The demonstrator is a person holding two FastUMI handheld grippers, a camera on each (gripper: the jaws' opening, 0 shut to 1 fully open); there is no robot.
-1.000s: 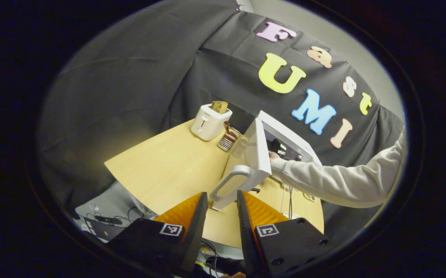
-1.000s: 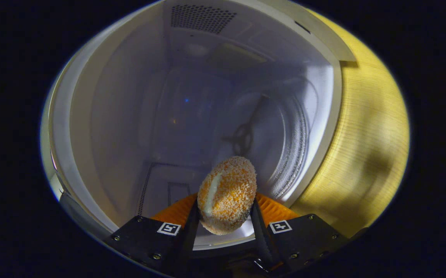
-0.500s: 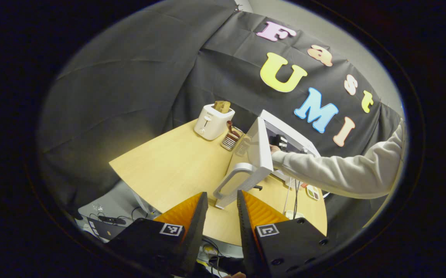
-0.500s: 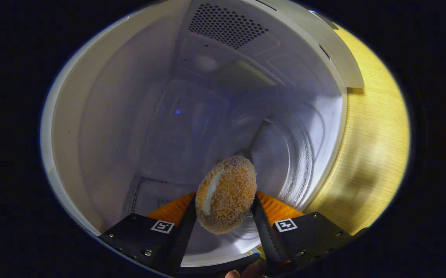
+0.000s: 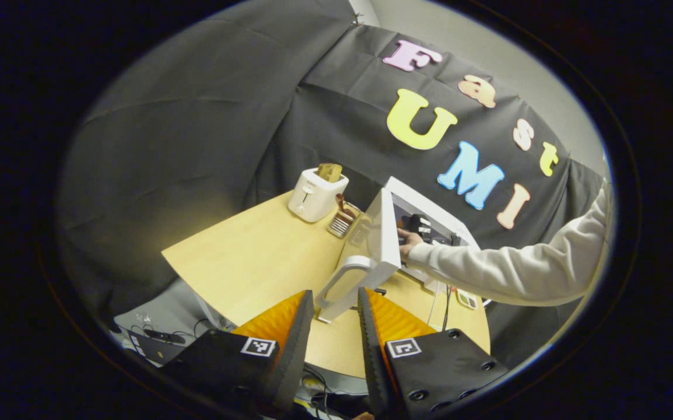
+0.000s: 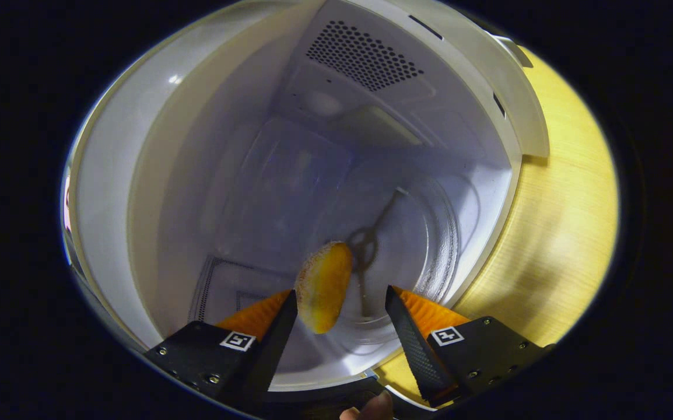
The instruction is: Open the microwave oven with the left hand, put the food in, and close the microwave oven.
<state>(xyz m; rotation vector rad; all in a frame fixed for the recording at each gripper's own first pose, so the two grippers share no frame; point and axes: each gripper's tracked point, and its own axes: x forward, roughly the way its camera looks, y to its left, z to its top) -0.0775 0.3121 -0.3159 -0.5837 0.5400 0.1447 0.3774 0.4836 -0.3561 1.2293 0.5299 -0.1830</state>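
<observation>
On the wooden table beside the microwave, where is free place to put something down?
The wooden table is bare from its near corner to the toaster. It is crowded between toaster and open microwave door, where a utensil holder stands, and under the sleeve, with cables.

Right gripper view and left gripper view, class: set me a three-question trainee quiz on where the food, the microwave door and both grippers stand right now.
1. True or false: the right gripper clamps the breaded food.
2. Where is the food? A) on the table B) inside the microwave cavity C) in the toaster
3. Fill in: the microwave door stands ____.

Key: 1 false, its fingers are spread and the food is free. 2 B. 3 open; the left gripper holds nothing.
</observation>
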